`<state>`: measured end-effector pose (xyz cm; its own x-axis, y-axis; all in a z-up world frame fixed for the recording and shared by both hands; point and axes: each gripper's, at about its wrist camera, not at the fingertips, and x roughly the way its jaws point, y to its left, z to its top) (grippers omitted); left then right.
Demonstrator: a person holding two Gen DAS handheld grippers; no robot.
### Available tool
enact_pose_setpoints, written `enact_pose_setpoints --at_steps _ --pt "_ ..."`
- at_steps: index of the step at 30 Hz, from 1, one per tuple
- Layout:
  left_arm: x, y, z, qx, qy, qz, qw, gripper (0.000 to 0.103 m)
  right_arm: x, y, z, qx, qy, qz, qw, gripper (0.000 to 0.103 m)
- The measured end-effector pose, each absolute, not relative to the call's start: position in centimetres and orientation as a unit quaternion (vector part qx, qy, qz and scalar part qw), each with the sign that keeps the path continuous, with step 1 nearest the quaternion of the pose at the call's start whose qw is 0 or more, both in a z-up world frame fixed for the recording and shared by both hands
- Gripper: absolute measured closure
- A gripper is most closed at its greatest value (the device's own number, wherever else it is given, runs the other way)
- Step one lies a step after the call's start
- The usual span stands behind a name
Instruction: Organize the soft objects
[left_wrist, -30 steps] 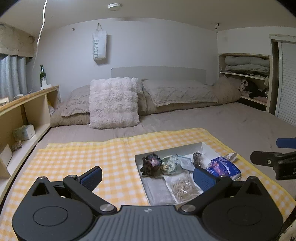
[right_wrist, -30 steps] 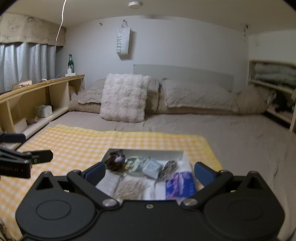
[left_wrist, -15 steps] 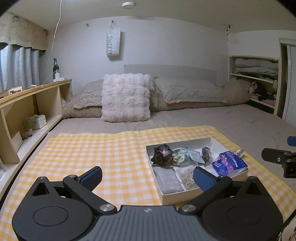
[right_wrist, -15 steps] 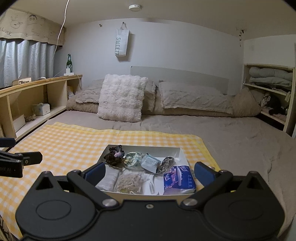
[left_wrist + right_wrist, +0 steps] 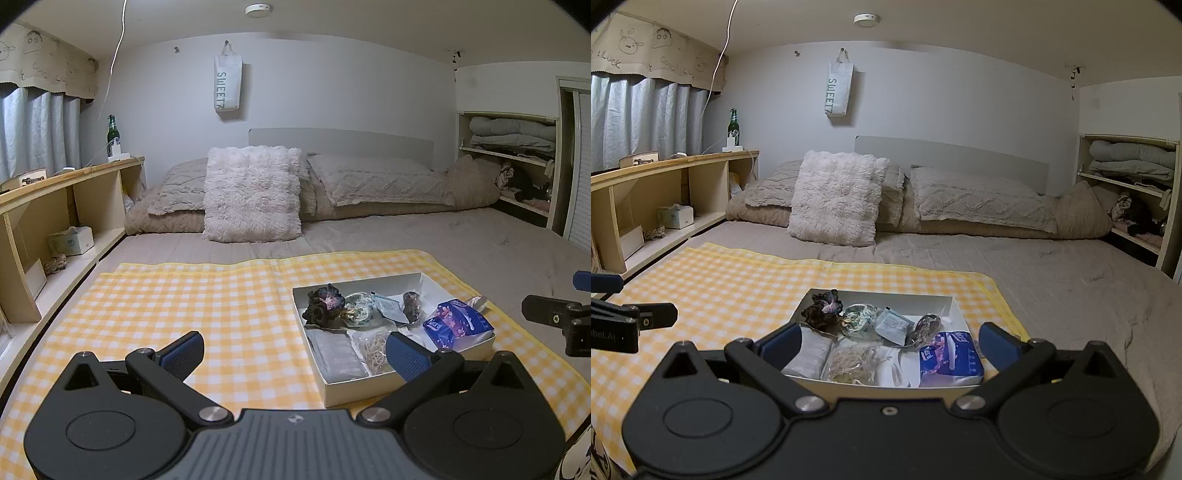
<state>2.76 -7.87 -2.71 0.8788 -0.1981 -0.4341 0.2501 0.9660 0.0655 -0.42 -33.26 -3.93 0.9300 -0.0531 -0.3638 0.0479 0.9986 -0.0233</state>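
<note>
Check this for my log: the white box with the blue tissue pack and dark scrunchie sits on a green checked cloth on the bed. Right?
Not quite. The cloth is yellow checked, not green, as the left wrist view shows. The rest holds: the white box sits on it on the bed, with the blue tissue pack and dark scrunchie inside.

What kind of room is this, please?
Most likely a bedroom. A wide bed fills it, with a fluffy pillow at the headboard and folded bedding on a shelf. The white box of soft items sits on a checked cloth.
</note>
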Motion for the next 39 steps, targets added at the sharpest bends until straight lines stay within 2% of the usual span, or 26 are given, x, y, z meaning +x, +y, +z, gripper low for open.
enact_pose_setpoints --at_steps 39 --pt "2.71 -7.87 -2.80 0.061 0.219 -0.116 0.967 0.000 -0.61 -33.04 -3.85 -0.010 0.185 -0.024 0.982 0.000"
